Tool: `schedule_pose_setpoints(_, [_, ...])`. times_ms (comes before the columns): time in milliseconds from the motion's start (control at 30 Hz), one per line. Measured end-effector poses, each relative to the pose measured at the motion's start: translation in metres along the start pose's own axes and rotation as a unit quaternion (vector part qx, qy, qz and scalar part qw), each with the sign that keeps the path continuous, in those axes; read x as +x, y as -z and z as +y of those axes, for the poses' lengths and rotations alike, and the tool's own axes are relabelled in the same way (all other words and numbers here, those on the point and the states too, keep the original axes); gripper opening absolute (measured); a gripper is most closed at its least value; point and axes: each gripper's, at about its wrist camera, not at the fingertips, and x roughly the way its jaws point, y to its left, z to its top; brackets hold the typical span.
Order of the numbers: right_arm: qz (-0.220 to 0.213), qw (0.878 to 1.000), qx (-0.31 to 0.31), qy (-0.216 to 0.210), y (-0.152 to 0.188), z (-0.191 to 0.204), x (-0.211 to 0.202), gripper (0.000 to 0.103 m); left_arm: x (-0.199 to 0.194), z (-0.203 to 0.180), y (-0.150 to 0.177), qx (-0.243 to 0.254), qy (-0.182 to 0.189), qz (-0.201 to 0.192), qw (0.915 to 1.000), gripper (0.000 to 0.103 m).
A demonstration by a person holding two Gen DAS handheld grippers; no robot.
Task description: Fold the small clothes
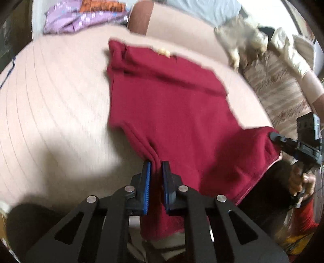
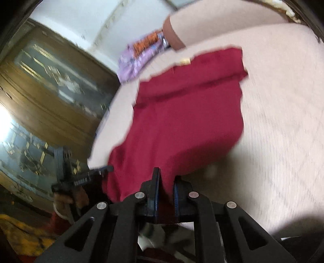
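Note:
A dark red garment (image 1: 172,105) lies spread on a pale pink bed cover (image 1: 50,101), with a small yellow tag (image 1: 164,52) at its far edge. My left gripper (image 1: 156,164) is shut on the garment's near edge, which bunches between the blue pads and is lifted off the cover. My right gripper (image 1: 272,135) pinches the near right corner of the same cloth. In the right wrist view my right gripper (image 2: 167,175) is shut on the red garment (image 2: 188,121), and the left gripper (image 2: 110,168) holds the cloth's left corner. The picture is blurred.
A pile of purple patterned clothes (image 1: 81,20) with an orange piece lies at the far end of the bed, beside a brown-ended bolster (image 1: 139,18). Beige cloths (image 1: 243,40) lie on a patterned surface to the right. A wooden cabinet with glass doors (image 2: 50,91) stands past the bed's left edge.

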Motion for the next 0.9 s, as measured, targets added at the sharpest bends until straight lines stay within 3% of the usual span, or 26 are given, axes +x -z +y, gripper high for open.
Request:
schedule_pose_setpoints(233, [-0.074,0.997,-0.012,0.005,-0.075,0.003,0.004,0.011,0.005,0.01,-0.082,-0.014,-0.007,-0.081,0.9966,0.005])
schedule_pose_setpoints(467, [-0.088,0.995,-0.009,0.049,-0.14,-0.016,0.035,0.011,0.048,0.026,-0.127,-0.033,-0.014,-0.077,0.9963,0.005])
schedule_pose_setpoints(900, [-0.083,0.992,0.016,0.089,-0.209,-0.058,0.084,0.011,0.093,0.053,-0.194,-0.069,-0.046,-0.091,0.9923,0.005])
